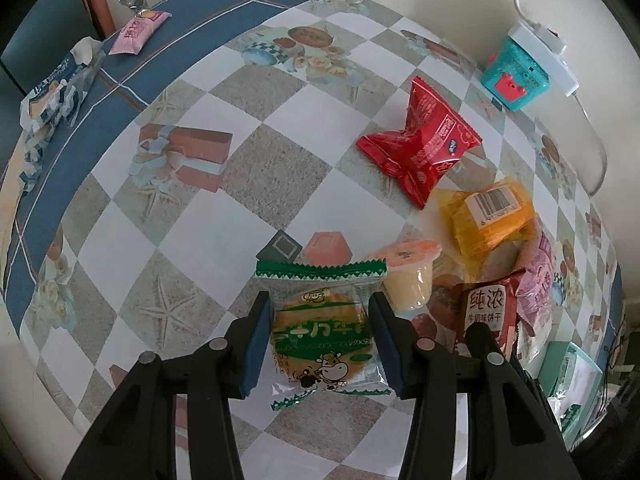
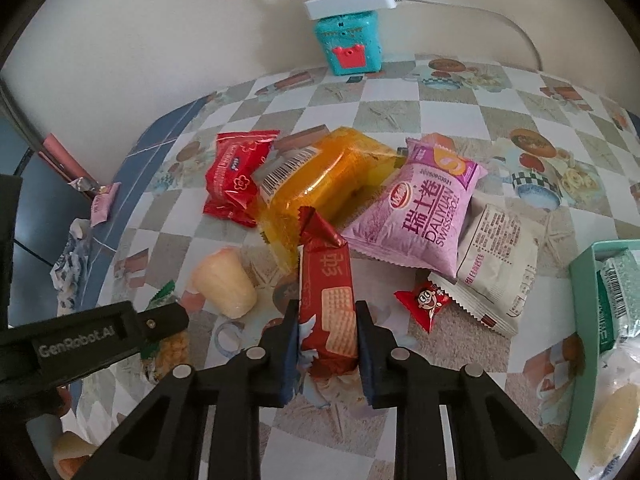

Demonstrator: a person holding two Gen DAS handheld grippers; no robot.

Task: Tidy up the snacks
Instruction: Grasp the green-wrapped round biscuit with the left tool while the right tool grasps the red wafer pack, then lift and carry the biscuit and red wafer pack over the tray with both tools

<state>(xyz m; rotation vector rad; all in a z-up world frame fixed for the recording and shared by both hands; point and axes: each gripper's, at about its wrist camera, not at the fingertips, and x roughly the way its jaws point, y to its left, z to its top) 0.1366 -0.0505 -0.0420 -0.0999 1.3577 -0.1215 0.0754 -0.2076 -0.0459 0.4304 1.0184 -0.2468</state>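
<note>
My left gripper (image 1: 320, 304) points down at the checked tablecloth (image 1: 192, 208), shut on a clear packet with green edges holding a round cracker (image 1: 322, 332). That gripper's body (image 2: 100, 336) shows at the left of the right wrist view. My right gripper (image 2: 327, 312) is shut on a red-brown biscuit packet (image 2: 326, 280), whose twisted end sticks up past the fingers; the same packet (image 1: 486, 308) shows right of the left gripper. Loose around them lie a red packet (image 2: 236, 176), an orange packet (image 2: 328, 184), a pink Swiss roll packet (image 2: 420, 216) and a jelly cup (image 2: 224, 280).
A teal tray (image 2: 584, 320) holding packets sits at the right table edge. A white packet (image 2: 496, 256) and a small red candy (image 2: 424, 300) lie near it. A teal toy box (image 2: 352, 40) under a power strip (image 2: 348, 0) stands by the wall. A pink packet (image 1: 138, 32) lies far left.
</note>
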